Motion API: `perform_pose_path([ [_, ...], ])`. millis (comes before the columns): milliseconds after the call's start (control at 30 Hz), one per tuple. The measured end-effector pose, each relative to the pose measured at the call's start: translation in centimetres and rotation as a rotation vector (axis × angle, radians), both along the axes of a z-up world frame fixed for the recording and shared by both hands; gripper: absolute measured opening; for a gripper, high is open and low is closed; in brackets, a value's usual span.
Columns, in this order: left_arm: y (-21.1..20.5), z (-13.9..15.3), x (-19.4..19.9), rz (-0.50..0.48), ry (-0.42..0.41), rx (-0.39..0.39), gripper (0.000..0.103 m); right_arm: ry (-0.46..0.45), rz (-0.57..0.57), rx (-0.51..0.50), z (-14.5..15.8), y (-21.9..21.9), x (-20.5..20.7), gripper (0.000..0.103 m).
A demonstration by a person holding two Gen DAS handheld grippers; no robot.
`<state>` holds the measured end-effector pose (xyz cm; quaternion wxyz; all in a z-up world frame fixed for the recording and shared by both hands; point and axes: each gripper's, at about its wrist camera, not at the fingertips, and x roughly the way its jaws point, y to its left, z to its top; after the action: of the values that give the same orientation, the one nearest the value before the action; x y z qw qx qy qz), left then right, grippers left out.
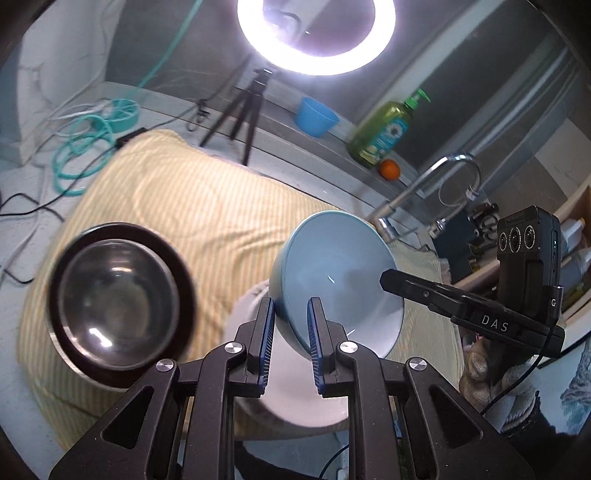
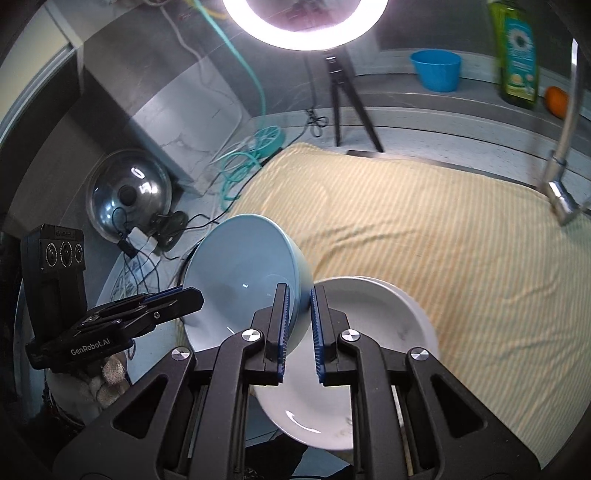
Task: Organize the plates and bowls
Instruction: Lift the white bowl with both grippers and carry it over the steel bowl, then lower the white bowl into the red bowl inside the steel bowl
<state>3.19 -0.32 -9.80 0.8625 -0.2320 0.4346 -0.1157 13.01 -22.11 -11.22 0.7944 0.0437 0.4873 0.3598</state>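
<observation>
Left wrist view — striped yellow cloth over counter, ring light behind — both jaws gripping blue bowl.

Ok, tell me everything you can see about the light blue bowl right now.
The light blue bowl is a glossy, ceramic-looking bowl, plain inside, apparently empty. It is tipped on its side, off the yellow striped cloth, just above the white plate. Both grippers pinch its rim from opposite sides: the right gripper straddles one wall, the left gripper the other. Whether the bowl touches the plate cannot be told.
</observation>
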Motion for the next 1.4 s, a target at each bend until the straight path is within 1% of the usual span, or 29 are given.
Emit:
perform_pose_path([
  [400, 7.7, -0.6, -2.7, 0.175, 0.013, -0.006, 0.016, 0.016, 0.139, -0.016, -1.1, 9.5, -0.4, 0.012],
  [667, 10.8, -2.5, -3.0, 0.233, 0.059, -0.009, 0.016, 0.043, 0.181, -0.052, -2.9, 13.8, -0.2, 0.012],
  [867, 12.3, -3.9, -2.7, 0.246, 0.095, -0.018, 0.016, 0.056, 0.191, -0.090, -4.3, 15.7, 0.2, 0.012],
  [967, 12.3, -4.3, -2.5, 0.241, 0.107, -0.013, 0.016, 0.062, 0.188, -0.103, -4.8, 16.1, 0.4, 0.012],
  [1400, 12.6, -5.3, -2.2, 0.225, 0.125, -0.013, 0.016, 0.076, 0.179, -0.145, -6.3, 16.9, 0.4, 0.012],
])
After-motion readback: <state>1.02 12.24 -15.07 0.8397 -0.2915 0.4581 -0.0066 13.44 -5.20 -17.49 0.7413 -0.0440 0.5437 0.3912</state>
